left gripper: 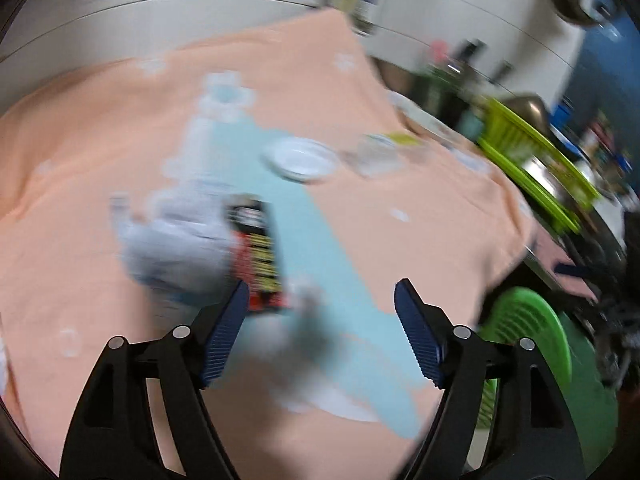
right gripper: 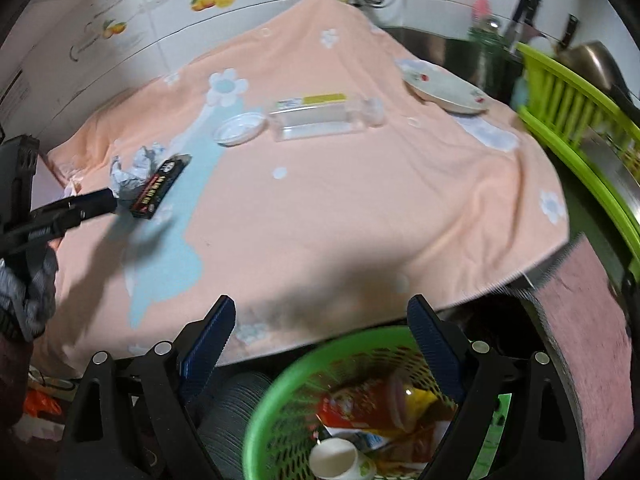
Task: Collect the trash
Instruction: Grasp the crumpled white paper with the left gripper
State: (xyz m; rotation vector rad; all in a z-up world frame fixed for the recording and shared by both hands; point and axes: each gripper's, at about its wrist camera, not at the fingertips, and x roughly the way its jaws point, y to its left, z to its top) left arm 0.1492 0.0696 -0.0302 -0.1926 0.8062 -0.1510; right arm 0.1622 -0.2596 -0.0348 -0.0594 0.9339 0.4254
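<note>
A crumpled white paper [left gripper: 176, 248] and a red-and-black carton [left gripper: 258, 256] lie together on the peach cloth [left gripper: 420, 216]; they also show in the right wrist view, paper [right gripper: 134, 170] and carton [right gripper: 158, 188]. My left gripper [left gripper: 320, 332] is open just short of the carton, and its fingers [right gripper: 92, 202] reach toward it. My right gripper [right gripper: 320, 344] is open and empty above a green mesh basket [right gripper: 288, 384] holding wrappers and a white cup [right gripper: 340, 460]. A white lid [right gripper: 240, 128] and a clear plastic bottle [right gripper: 324, 118] lie further back.
A patterned plate [right gripper: 444, 88] sits at the cloth's far right. A green dish rack [right gripper: 576, 120] with metal pans stands to the right. A pink cloth [right gripper: 584, 340] hangs at the right edge. Tiled wall behind.
</note>
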